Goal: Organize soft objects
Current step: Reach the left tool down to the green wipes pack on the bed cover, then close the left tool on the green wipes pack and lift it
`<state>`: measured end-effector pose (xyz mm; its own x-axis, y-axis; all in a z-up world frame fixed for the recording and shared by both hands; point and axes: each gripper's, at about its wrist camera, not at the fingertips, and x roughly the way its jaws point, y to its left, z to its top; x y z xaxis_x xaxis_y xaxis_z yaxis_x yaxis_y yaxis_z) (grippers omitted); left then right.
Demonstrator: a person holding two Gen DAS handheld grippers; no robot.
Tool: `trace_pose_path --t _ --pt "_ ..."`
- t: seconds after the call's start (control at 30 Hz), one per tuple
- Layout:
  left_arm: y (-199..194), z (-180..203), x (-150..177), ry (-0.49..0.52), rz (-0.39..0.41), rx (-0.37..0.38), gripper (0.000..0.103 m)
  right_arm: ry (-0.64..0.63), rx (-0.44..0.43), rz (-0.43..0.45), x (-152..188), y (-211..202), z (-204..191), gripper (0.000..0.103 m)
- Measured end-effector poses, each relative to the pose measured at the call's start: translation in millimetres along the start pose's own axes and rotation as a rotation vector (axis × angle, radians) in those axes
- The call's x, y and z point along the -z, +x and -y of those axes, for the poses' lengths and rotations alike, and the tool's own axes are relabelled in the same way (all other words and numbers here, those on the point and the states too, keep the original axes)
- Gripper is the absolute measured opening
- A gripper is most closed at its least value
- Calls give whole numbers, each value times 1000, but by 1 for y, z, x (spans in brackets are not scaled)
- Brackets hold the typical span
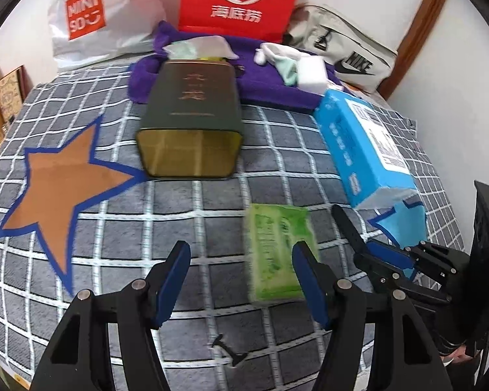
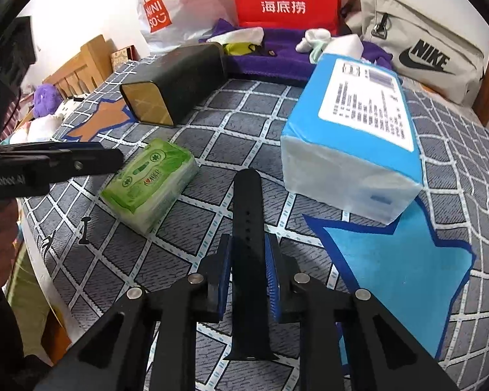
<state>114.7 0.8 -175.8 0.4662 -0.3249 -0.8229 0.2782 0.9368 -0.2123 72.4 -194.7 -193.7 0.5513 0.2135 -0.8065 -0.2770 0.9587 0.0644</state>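
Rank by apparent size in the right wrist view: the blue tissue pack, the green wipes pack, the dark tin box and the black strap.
1. Blue tissue pack, clearly largest.
2. Dark tin box.
3. Green wipes pack and black strap: unsure; the strap, clamped in the right gripper, is nearest the camera.

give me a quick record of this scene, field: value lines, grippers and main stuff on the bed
surface: bed with grey checked cover
left gripper: open, empty, by the green wipes pack
right gripper: shut on black watch strap
green wipes pack: flat on the cover, between the grippers
blue tissue pack: partly on the blue star patch
dark tin: on its side, beside the orange star patch
purple towel: behind the tin, small cloths on it
bags at the back: white bag, red bag, grey bag
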Motion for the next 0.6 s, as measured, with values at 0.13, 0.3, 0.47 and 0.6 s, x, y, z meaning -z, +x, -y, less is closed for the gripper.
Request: trace_pose_path --t 0.13,0.3,0.47,0.6 --pt "9 17 -1 24 -26 6 67 -33 6 9 9 -12 0 20" --pt "27 36 0 53 -65 -55 67 7 33 18 22 -26 20 20" --pt "36 44 0 72 -76 -112 68 38 46 63 26 -39 39 20" --pt "37 50 2 98 -69 -139 68 56 57 67 26 -40 49 20"
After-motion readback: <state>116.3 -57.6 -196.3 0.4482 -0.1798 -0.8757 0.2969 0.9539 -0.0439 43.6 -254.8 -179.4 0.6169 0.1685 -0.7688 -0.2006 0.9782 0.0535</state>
